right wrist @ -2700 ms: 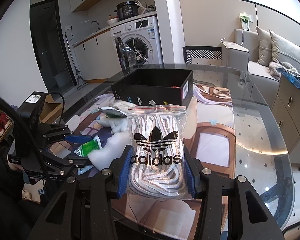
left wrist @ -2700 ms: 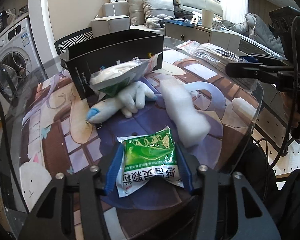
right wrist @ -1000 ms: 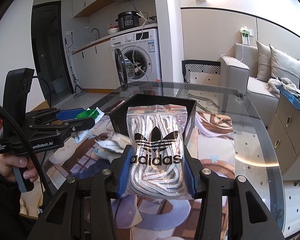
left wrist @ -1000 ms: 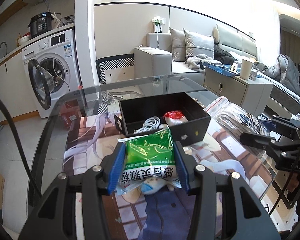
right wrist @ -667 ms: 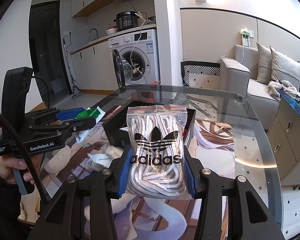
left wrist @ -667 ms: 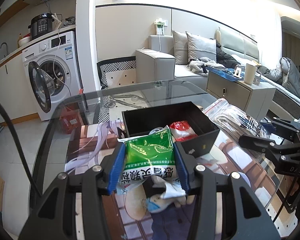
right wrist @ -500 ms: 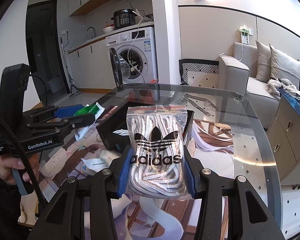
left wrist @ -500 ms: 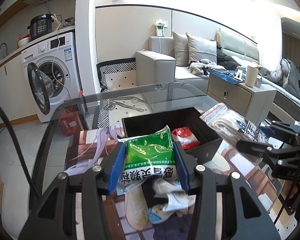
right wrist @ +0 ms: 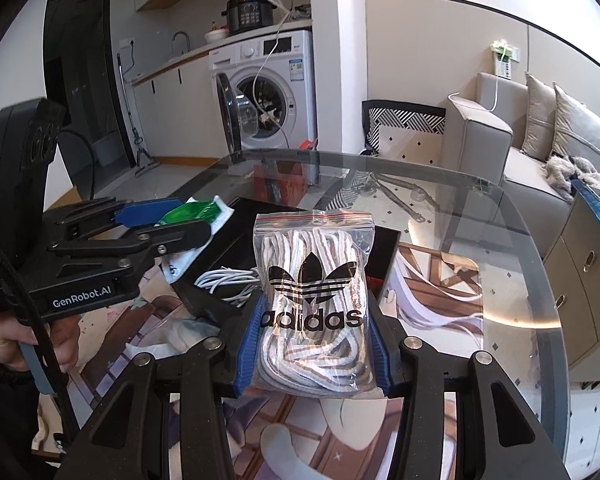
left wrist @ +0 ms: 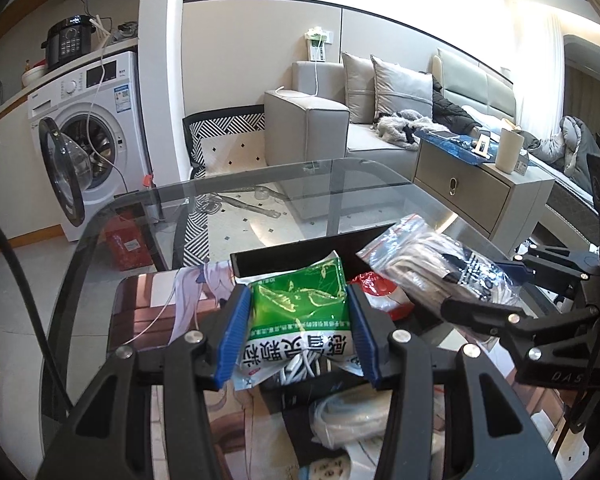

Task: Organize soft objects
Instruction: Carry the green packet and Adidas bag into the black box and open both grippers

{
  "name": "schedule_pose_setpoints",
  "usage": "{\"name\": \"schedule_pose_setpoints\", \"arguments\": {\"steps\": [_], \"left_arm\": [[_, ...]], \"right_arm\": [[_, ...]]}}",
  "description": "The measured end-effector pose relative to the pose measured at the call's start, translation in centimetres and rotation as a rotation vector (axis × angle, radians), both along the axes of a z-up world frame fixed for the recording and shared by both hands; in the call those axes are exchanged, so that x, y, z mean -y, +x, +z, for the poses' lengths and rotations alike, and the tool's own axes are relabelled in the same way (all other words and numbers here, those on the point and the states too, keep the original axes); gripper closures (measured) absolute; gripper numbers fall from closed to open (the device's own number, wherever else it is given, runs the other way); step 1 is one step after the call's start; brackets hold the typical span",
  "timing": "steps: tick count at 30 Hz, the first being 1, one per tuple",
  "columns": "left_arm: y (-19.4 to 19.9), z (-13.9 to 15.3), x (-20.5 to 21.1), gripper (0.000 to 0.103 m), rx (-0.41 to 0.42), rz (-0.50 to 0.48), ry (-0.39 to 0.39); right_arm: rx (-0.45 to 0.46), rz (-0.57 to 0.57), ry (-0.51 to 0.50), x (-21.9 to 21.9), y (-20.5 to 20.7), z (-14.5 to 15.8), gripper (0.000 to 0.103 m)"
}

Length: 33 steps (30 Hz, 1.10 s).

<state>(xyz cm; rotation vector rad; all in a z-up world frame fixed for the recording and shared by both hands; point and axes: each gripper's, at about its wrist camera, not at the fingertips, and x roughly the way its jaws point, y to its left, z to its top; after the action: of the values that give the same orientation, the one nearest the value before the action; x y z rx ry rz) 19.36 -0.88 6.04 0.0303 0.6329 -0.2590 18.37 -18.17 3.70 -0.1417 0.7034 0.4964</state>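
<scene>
Left gripper clamped on green packet (above black box), right gripper clenching adidas bag

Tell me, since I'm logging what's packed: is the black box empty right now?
No, the black box already holds a coil of white cable, seen in the right wrist view.

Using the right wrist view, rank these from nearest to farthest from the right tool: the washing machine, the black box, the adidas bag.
1. adidas bag: clamped in the right tool, centre foreground.
2. black box: on the table just behind the bag, slightly left.
3. washing machine: past the table's far edge, against the back wall, door open.
</scene>
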Motion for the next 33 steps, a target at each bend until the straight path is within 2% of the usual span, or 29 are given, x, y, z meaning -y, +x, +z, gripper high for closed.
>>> {"name": "schedule_pose_setpoints", "arguments": {"steps": [14,26,33], "left_arm": [[2.5,-1.5,0.6,0.055,-0.045,-0.007,0.025],[3.0,-1.9,0.8,0.054,-0.053,-0.013,0.039],[3.2,-2.2,1.2,0.054,-0.06,-0.02,0.041]], "right_arm": [[-0.073,0.04,-0.106,-2.4,3.7,-0.2,0.056],[-0.088,0.096,-0.132,-3.7,5.8,-1.0,0.056],[-0.051,0.129,-0.139,-3.9,6.2,-2.0,0.048]]}}
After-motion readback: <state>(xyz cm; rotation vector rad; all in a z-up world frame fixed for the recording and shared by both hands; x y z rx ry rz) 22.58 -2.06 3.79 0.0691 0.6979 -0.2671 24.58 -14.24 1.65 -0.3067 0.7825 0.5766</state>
